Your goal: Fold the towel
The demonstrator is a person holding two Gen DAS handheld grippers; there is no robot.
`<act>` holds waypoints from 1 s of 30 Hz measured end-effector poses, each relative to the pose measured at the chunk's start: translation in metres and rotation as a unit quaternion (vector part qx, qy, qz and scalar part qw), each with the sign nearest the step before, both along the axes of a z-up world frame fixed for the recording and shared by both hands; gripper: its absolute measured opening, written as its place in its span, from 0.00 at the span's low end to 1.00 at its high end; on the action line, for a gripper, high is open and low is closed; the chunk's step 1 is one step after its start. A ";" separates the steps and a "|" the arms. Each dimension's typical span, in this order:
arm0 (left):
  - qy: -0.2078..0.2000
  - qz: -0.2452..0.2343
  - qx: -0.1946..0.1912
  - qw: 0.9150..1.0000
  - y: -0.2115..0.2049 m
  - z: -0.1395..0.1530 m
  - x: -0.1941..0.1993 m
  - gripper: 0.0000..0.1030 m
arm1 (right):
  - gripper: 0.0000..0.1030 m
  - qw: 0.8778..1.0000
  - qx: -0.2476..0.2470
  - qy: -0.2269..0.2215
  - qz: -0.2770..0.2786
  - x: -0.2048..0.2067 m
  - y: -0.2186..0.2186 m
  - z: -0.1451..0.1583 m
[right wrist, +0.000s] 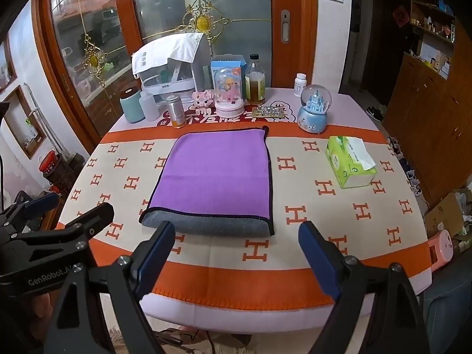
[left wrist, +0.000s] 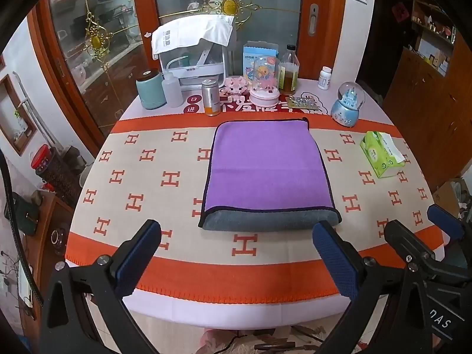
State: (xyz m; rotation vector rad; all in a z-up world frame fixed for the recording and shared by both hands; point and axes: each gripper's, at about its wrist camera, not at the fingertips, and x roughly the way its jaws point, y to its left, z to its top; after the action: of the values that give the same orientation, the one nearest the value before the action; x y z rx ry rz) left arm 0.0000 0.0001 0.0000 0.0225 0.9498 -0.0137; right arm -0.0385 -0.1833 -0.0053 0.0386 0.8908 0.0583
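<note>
Purple towel [left wrist: 267, 171] folded flat; fingers [left wrist: 138, 253] spread, apart.

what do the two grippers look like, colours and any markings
Both the left gripper and right gripper have matte black angular frames with silver screws. Their fingers carry textured dark blue pads. White "GenRobot.AI" lettering marks the left gripper's body in the right wrist view.

A table [left wrist: 183, 309] carries an orange-and-cream H-patterned blanket [left wrist: 141, 177]. On the blanket lie a folded purple-and-grey towel [left wrist: 265, 171] and a green tissue pack [left wrist: 382, 155]. A blue snow globe [left wrist: 348, 104], bottles and jars stand along the far edge.
</note>
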 end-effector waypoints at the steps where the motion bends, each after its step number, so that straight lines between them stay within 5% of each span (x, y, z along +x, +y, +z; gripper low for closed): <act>1: 0.000 0.000 0.000 1.000 0.000 0.000 0.000 0.99 | 0.84 1.000 0.001 0.000 0.000 0.000 0.000 0.000; 30: 0.004 0.002 0.003 1.000 0.011 -0.001 0.001 0.99 | 0.84 1.000 0.007 -0.001 0.007 0.001 0.007 -0.003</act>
State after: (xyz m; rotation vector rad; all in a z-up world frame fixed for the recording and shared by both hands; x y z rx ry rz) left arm 0.0008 0.0110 -0.0007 0.0261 0.9572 -0.0075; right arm -0.0370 -0.1767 -0.0080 0.0448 0.8881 0.0764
